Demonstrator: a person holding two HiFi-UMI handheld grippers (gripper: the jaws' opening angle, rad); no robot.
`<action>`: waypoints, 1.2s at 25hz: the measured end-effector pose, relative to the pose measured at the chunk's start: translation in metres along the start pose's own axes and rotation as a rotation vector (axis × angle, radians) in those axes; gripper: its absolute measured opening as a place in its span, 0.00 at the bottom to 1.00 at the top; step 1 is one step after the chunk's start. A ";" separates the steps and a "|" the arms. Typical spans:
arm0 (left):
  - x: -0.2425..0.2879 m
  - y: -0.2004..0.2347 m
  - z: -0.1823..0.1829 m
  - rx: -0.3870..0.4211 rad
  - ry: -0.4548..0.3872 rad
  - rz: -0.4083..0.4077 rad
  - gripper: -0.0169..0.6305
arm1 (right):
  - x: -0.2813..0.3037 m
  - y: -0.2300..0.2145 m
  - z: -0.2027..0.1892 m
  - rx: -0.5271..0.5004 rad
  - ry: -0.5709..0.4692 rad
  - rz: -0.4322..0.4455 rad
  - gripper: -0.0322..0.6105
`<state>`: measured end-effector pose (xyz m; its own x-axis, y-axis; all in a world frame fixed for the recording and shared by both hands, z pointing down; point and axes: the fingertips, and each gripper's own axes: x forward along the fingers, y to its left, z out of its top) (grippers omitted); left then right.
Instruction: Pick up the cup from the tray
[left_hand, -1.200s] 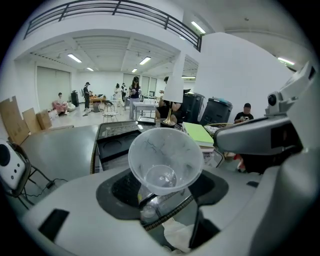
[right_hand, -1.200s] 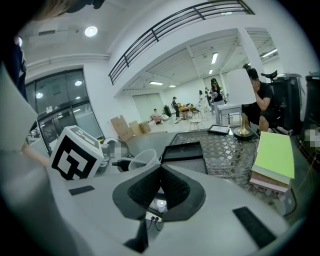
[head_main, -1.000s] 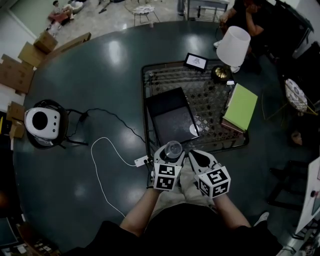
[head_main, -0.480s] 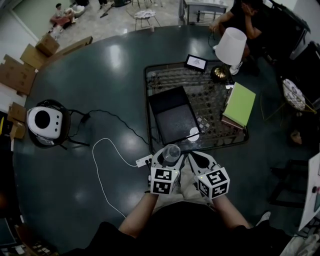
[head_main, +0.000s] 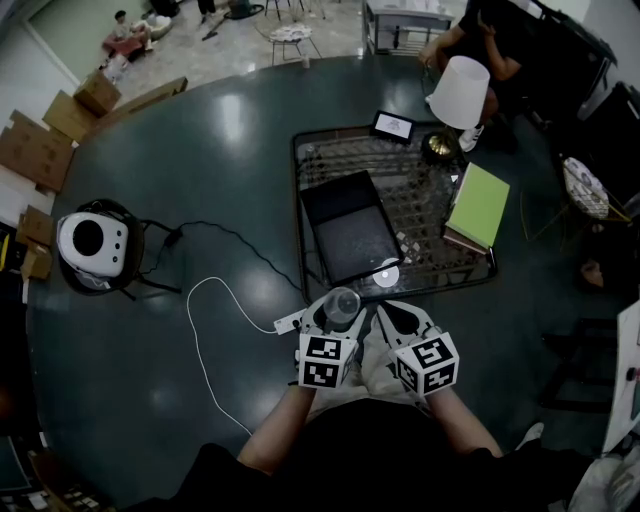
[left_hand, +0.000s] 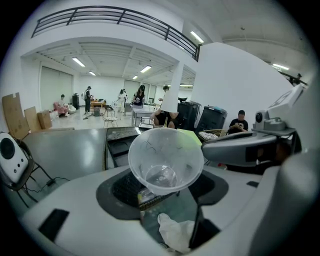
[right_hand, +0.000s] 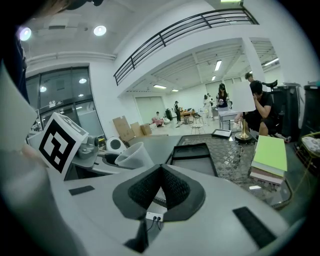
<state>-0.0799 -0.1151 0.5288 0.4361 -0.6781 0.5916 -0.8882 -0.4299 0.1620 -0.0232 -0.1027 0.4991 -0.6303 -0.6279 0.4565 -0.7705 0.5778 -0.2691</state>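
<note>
Between the dark pads of the left hand-held gripper (head_main: 341, 312) (left_hand: 167, 186) sits the clear plastic cup (head_main: 342, 304) (left_hand: 165, 159) (right_hand: 133, 155), clamped at its lower part and tilted so that its open mouth faces back along the jaws. It hangs above the near edge of the dark round bench (head_main: 200, 150), just short of the metal lattice panel (head_main: 440, 195) and clear of the black rectangular tray (head_main: 346, 226) (left_hand: 120, 145) (right_hand: 190, 151) that lies on that panel. Just beside it, the right hand-held gripper (head_main: 396, 318) (right_hand: 161, 186) has its jaws pressed together with nothing between them. A small white disc (head_main: 386, 278) rests on the lattice near the tray's front corner. Farther off on the panel lie a green book (head_main: 479, 205) (right_hand: 270, 152), a lamp with a white shade (head_main: 460, 92) and a small framed picture (head_main: 393, 125). Well to the left, a white round device (head_main: 90, 240) stands on the bench, and a white cable (head_main: 195, 335) loops toward a white power strip (head_main: 287, 322) near the left gripper.
</note>
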 end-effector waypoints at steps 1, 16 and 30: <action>-0.001 0.000 0.000 0.001 -0.003 -0.001 0.47 | -0.001 0.000 0.000 -0.004 -0.001 -0.003 0.07; -0.009 -0.001 0.002 0.018 -0.025 -0.002 0.47 | -0.005 0.006 -0.005 -0.034 -0.002 -0.017 0.07; -0.007 -0.006 0.007 0.023 -0.029 -0.007 0.47 | -0.009 0.004 -0.006 -0.046 0.008 -0.024 0.07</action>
<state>-0.0765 -0.1113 0.5182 0.4470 -0.6918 0.5671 -0.8815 -0.4485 0.1477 -0.0200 -0.0922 0.4991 -0.6107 -0.6379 0.4692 -0.7802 0.5858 -0.2191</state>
